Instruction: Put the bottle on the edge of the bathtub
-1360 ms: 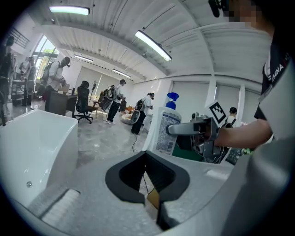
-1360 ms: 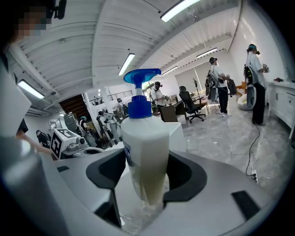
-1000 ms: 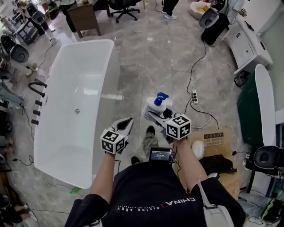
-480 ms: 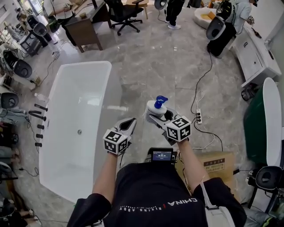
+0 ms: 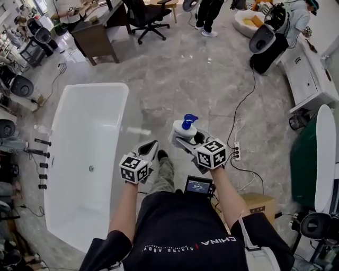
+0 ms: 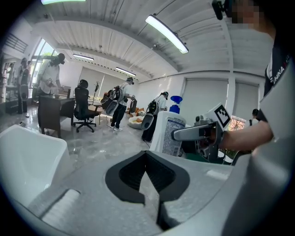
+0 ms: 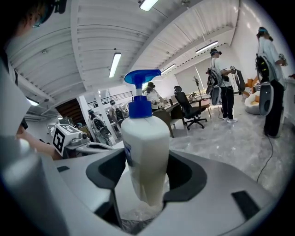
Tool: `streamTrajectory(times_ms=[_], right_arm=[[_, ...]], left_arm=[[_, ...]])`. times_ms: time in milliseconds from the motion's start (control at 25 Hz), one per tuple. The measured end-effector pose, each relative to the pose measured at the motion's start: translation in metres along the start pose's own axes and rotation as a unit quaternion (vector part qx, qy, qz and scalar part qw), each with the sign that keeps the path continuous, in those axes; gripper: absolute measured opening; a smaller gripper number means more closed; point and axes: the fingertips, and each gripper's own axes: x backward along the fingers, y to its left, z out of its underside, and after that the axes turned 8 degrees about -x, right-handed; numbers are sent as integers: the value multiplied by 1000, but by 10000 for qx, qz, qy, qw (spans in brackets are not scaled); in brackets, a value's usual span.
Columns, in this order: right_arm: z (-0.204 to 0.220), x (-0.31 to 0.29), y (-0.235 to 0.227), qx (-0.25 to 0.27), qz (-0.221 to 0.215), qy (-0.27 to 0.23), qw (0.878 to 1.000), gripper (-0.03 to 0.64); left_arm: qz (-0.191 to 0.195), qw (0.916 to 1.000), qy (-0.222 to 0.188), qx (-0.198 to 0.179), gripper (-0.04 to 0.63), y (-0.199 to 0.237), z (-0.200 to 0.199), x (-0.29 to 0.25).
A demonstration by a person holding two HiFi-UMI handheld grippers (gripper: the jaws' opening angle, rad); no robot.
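A white spray bottle (image 5: 184, 128) with a blue trigger top stands upright between the jaws of my right gripper (image 5: 181, 138), which is shut on its lower body. It fills the middle of the right gripper view as the bottle (image 7: 145, 147) in that gripper (image 7: 145, 186). My left gripper (image 5: 150, 149) is held beside it, jaws together and empty; in the left gripper view that gripper (image 6: 150, 184) shows closed pads, with the bottle (image 6: 168, 136) to the right. The white bathtub (image 5: 123, 114) lies to the left on the floor, apart from both grippers.
Marble floor lies ahead. A power strip (image 5: 237, 153) with a black cable lies to the right, a cardboard box (image 5: 258, 203) behind it. A dark desk (image 5: 92, 34) and office chair (image 5: 144, 13) stand at the back. Black fittings (image 5: 42, 159) line the tub's left side.
The person has walked forward along the tub. Tub, cable and box have slid down the head view. Both grippers keep their pose, the right one still carrying the bottle.
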Motion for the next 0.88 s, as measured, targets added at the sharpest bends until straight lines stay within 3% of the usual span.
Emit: streamTrajectory(times_ms=[440,640,880], right_arm=[[-147,-141,-104,109,214,47,9997,276],[-189,-186,-143,96,252,112,9996,276],[-230,-230,-197,106,191,227,9995,276]], left_arm=[[133,9999,-79,-67,9,167,-89,-123],[134,9997,-46,-198,9,232,-122,-169],[7,9999,-145,-48,9,285,-150,-223]])
